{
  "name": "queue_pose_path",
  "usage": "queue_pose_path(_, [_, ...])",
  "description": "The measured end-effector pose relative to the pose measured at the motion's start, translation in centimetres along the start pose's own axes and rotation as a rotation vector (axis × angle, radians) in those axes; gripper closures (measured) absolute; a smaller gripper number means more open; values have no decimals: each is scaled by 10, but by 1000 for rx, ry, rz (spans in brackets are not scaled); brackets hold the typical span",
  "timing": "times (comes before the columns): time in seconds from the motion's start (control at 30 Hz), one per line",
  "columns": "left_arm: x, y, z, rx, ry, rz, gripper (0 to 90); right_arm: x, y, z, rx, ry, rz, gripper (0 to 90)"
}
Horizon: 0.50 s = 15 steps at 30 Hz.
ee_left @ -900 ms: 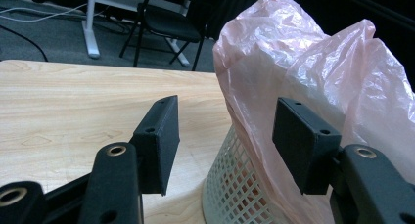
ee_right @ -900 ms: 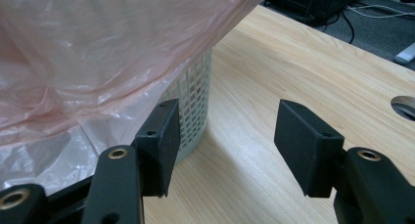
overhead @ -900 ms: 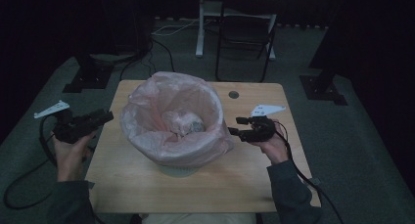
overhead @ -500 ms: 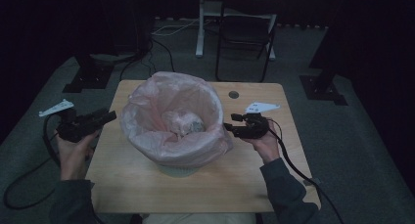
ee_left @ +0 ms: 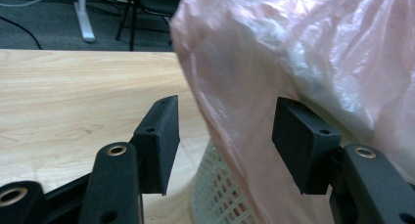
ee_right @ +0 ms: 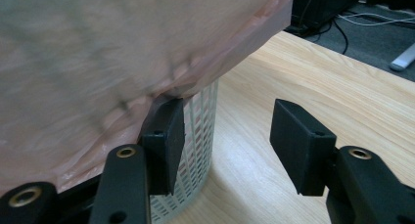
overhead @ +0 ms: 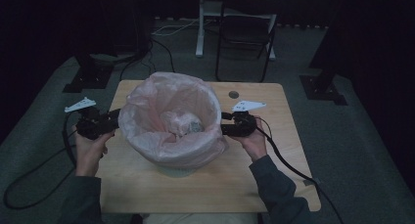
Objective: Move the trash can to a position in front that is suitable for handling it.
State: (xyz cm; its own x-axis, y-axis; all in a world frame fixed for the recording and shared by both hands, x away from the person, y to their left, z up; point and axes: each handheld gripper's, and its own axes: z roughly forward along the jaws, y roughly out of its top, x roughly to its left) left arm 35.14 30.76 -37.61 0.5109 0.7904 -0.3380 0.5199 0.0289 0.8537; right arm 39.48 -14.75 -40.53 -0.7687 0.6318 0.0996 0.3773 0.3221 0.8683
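A white mesh basket (overhead: 173, 171) lined with a pink plastic bag (overhead: 169, 116) stands in the middle of the wooden table (overhead: 205, 185). The bag's rim folds down over the basket's outside, and crumpled waste (overhead: 182, 122) lies inside. My left gripper (overhead: 115, 117) is at the bag's left side. In the left gripper view its jaws (ee_left: 225, 136) stand open, with the bag's hanging film (ee_left: 303, 53) reaching between them, apart from the left pad. My right gripper (overhead: 224, 123) is open at the bag's right side. Its left pad (ee_right: 164, 136) sits under the bag's overhang (ee_right: 122, 53), close to the mesh wall (ee_right: 195, 136).
A small round dark spot (overhead: 234, 94) marks the table's far right part. Beyond the table stand a dark chair (overhead: 247, 33) and a white post (overhead: 200, 23). Black stand feet (overhead: 88, 79) and cables lie on the grey floor.
Both grippers have closed in on the bag. The left one moved right towards its left side and the right one moved left up to its right side. The basket has stayed put.
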Motion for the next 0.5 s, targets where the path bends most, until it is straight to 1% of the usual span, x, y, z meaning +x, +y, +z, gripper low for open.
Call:
queue_pose_path(0.07, [0,0,-2,2,4,1,460,3,0,1,1,4,-8,479])
queue_pose_path(0.17, [2,0,-7,6,-22,9,488,6,1,1,4,23,-14,482])
queue_pose_path(0.23, [3,0,-12,17,-39,27,503,8,0,1,8,37,-19,487])
queue_pose_path(0.3, [3,-1,-16,32,-52,46,511,12,0,0,15,48,-33,487])
queue_pose_path(0.37, [4,-2,-20,44,-74,69,512,15,0,-1,18,52,-50,486])
queue_pose_path(0.43, [4,-2,-21,48,-82,76,514,16,0,-2,23,58,-54,485])
queue_pose_path(0.47, [4,-3,-24,58,-102,94,519,18,-1,-5,28,63,-65,485])
queue_pose_path(0.5, [3,-4,-26,64,-112,102,519,19,-1,-5,28,66,-71,485])
